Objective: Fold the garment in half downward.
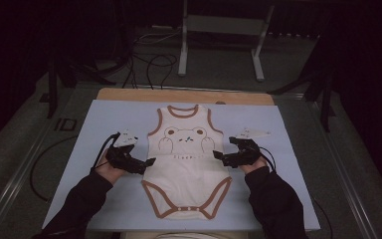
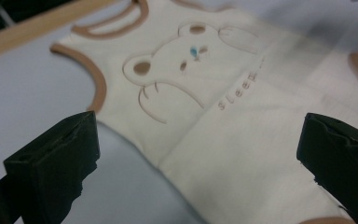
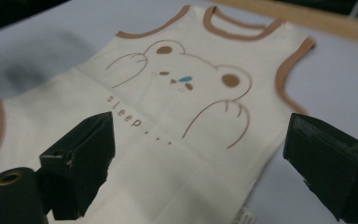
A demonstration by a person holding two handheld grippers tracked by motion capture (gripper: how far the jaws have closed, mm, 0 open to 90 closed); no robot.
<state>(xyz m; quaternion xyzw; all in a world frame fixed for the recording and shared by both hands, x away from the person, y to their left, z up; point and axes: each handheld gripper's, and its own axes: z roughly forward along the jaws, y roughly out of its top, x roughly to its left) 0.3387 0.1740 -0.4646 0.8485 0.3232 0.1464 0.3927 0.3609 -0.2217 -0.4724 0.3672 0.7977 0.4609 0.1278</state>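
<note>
Cream bodysuit [image 1: 186,164] reads "sleep..."; left gripper [image 1: 147,163] and right gripper [image 1: 220,157] jaws gape wide, holding nothing.

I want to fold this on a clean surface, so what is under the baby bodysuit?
The bodysuit lies flat on a pale blue mat, which sits on a wooden board showing at the far edge. Whatever lies directly beneath the cloth is covered.

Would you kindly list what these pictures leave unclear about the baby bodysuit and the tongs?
- Cream, brown-trimmed cotton bodysuit: its crotch end is cut off by the bottom edge in the left gripper view.
- Its far side is blurred in the left gripper view.
- Small white side label: print too small, right gripper view.
</note>
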